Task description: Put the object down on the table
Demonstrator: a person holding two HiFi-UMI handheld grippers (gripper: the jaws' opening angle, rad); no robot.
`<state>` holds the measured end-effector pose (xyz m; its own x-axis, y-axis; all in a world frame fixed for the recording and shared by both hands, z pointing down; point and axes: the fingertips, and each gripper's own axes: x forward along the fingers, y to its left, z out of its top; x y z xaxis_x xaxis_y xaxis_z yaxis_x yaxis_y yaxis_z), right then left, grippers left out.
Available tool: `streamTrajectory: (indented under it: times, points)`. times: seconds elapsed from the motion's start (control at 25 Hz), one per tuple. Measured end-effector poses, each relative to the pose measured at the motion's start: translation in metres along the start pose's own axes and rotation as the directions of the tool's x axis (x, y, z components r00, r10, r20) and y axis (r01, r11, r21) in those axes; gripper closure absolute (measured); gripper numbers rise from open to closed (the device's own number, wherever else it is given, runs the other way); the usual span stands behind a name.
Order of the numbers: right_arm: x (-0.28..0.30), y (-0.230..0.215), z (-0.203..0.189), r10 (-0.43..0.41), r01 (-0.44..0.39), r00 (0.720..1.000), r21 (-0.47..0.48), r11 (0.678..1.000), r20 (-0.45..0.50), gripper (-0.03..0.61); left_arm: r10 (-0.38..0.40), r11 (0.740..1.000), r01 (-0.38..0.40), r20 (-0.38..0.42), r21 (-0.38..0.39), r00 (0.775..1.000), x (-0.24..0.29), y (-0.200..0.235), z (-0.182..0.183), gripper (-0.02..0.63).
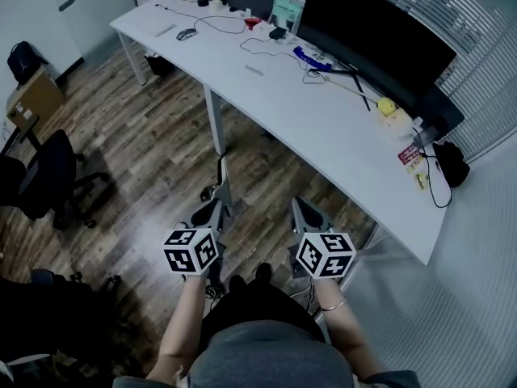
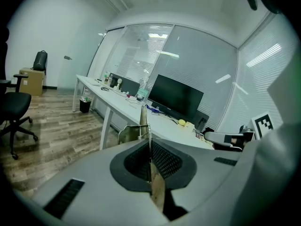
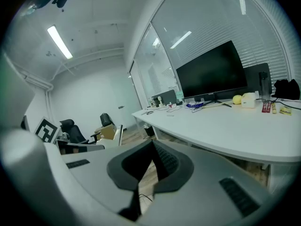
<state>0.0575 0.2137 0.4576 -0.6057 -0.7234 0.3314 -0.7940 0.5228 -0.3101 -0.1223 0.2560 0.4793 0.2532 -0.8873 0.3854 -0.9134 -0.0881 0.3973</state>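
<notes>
This is an office. A long white bench (image 1: pixel 323 128) on slim legs runs from eleven o'clock to four o'clock in the head view. It carries a wide dark monitor (image 1: pixel 371 31) at one o'clock, a mouse (image 1: pixel 187 33) at twelve o'clock and small desk clutter. A black wheeled office chair (image 1: pixel 48 176) stands at nine o'clock on wood-plank flooring (image 1: pixel 153 144), with a cardboard box (image 1: pixel 34 97) at ten o'clock. Slatted blinds (image 1: pixel 481 31) cover the window at two o'clock. A strip light (image 3: pixel 59 42) runs along the white ceiling.
</notes>
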Motion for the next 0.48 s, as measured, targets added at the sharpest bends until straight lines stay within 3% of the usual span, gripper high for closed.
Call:
streamTrajectory:
  times: [0.48]
  points:
    - [-0.002, -0.07, 0.027, -0.048, 0.047, 0.998, 0.019, 0.999, 0.038, 0.572, -0.019, 0.999, 0.019, 0.003, 0.026, 1.0, 0.062, -0.044, 0.023, 0.589]
